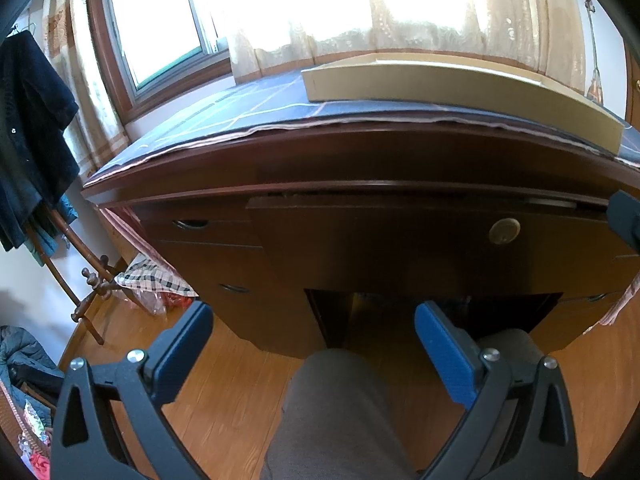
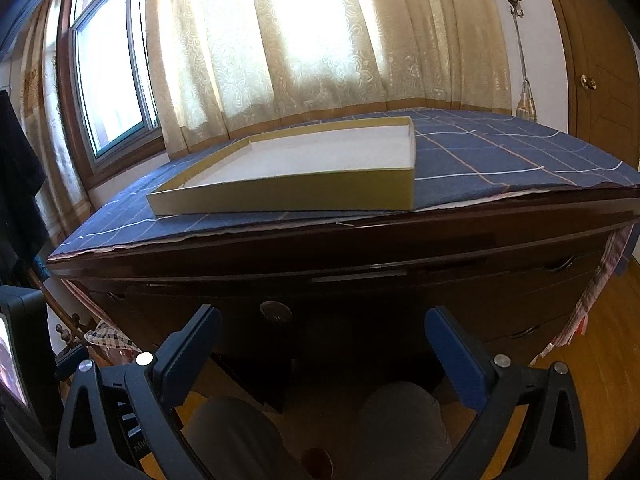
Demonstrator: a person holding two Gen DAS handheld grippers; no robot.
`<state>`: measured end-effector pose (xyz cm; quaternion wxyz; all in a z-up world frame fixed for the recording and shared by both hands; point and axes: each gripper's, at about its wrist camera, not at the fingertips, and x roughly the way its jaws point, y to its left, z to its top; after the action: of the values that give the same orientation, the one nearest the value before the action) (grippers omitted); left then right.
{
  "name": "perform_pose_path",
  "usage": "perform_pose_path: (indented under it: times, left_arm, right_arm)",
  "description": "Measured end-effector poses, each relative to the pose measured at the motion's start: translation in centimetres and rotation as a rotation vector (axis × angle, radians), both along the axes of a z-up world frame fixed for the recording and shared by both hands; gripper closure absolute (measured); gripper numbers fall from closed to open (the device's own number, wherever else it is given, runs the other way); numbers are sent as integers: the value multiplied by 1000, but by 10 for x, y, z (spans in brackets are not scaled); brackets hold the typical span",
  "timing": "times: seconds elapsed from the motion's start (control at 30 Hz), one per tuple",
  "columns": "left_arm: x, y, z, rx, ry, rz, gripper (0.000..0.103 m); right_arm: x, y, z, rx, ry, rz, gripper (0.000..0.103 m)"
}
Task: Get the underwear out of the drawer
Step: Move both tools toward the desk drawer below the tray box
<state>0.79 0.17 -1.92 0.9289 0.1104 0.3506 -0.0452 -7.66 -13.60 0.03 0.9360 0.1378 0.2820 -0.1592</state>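
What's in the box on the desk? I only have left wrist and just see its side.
Observer: Nothing. Right wrist looks down into the box: a bare white bottom.
Operator: Right tool state?
Observer: The right tool is open and empty, pointed at the desk front.
Operator: Top drawer on the far right?
Observer: The top right drawer has a curved pull and looks shut.

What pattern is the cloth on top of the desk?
Dark blue cloth with a grid of thin white and pinkish lines; the right wrist view shows it best.
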Motion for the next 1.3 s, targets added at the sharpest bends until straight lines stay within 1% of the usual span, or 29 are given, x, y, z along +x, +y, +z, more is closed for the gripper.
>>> perform_pose_path:
  times: [0.33,0.53,0.67,0.73,0.83,0.97,1.07,1.17,1.3]
  left_arm:
    - [4,-4,-6,14,17,-6,1]
    - [5,-7,-10,25,14,-11,1]
    - [9,-9,-13,36,17,-11,1]
    - [12,-11,-15,40,14,-14,1]
    - [12,-12,-14,40,-22,-25,1]
    - [15,-14,-12,41,-86,-37,1]
    - [19,-16,-11,27,-128,-50,1]
    - [23,-15,-8,19,-149,-46,1]
    - [33,-13,-4,-30,-147,-34,1]
  right_arm:
    - [5,-5,-9,17,32,-3,0]
    - [7,-9,-11,1,28,-13,0]
    - [14,-14,-19,23,62,-12,0]
    - [18,-16,-22,18,68,-11,0]
    - [20,-19,-25,-10,64,-15,0]
    - [24,-28,-31,5,68,-16,0]
    - [27,-28,-32,-25,56,-4,0]
    - [33,-33,-32,-31,50,2,1]
    - [39,-40,-34,-25,58,2,0]
